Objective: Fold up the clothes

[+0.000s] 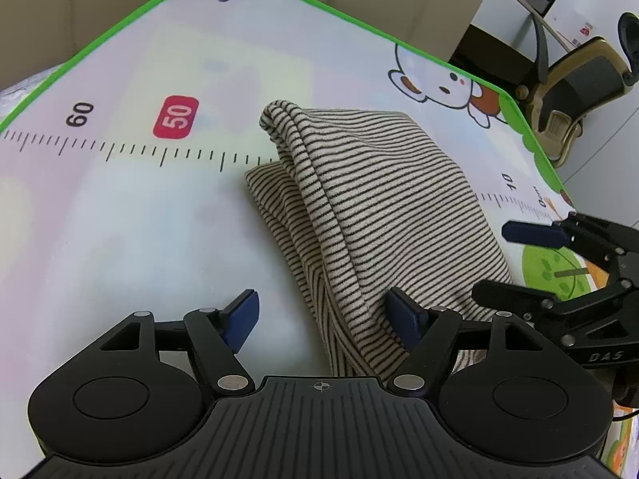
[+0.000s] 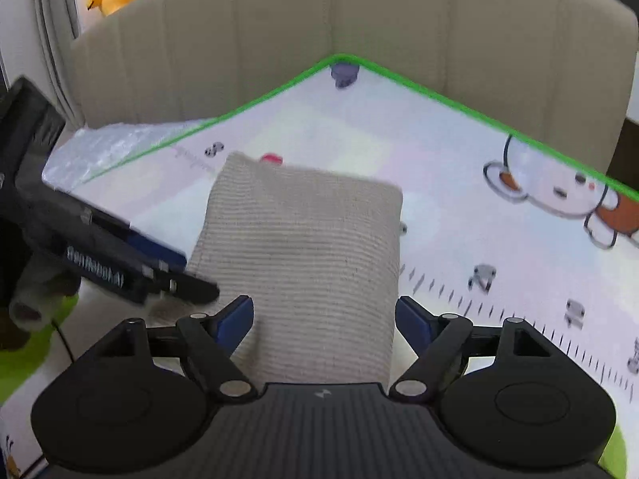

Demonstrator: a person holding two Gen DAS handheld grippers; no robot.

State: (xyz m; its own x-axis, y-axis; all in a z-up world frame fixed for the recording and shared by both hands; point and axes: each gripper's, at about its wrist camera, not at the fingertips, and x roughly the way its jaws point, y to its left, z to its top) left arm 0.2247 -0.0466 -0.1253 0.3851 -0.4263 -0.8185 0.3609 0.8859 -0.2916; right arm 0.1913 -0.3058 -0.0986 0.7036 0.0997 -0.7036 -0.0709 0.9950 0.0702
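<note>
The striped garment (image 1: 383, 215) lies folded into a compact bundle on the play mat (image 1: 120, 219), a pale printed sheet with a green border, a ruler scale and a cartoon dog.

The left gripper (image 1: 323, 319) points down at the mat with its jaws standing wide. The near edge of the bundle runs between its blue pads (image 1: 245, 315); the pad on the right side sits just against or over the cloth, the other is clear of it above bare mat, so nothing is pinched. Most of the garment lies ahead of this gripper and to its right.

The right gripper (image 2: 324, 319) is also spread wide. The folded cloth (image 2: 303, 247) fills the space directly ahead and passes between its pads, but neither pad visibly presses on it; this view is blurred, so fine contact cannot be told. The left gripper's fingers reach in from its left, beside the bundle's edge.

A beige padded backrest (image 2: 359, 20) rises beyond the far edge of the mat.
</note>
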